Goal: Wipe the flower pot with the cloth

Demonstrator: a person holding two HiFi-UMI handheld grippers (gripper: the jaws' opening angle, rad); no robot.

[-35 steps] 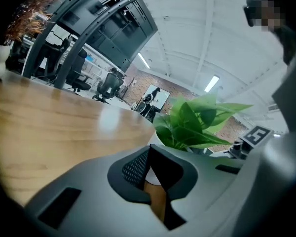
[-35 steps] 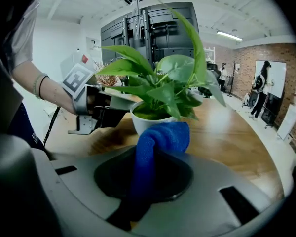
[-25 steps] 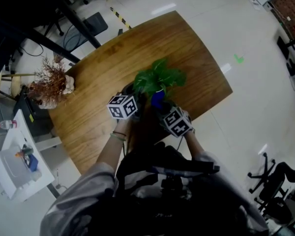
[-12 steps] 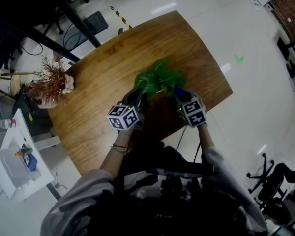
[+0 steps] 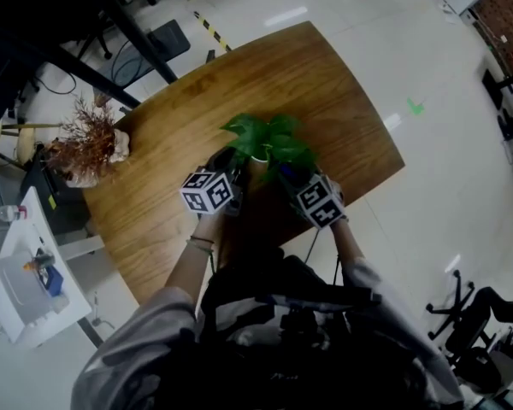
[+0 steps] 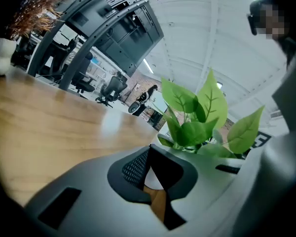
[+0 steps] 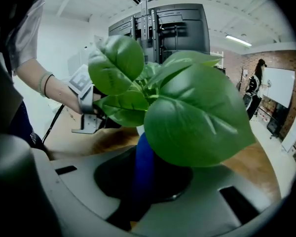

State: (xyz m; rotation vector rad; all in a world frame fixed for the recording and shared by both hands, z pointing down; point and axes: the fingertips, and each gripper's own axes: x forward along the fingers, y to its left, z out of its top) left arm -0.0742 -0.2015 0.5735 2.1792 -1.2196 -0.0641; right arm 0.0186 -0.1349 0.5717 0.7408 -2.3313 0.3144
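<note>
Flower pot (image 5: 258, 166) beneath green leaves (image 5: 269, 137)

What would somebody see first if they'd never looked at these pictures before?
The leafy green plant in the middle of the wooden table, its big leaves filling the right gripper view. Next, the two grippers beside it: the left gripper pinching the white flower pot, the right gripper holding a blue cloth. A dry reddish-brown bush sits at the table's left edge.
</note>
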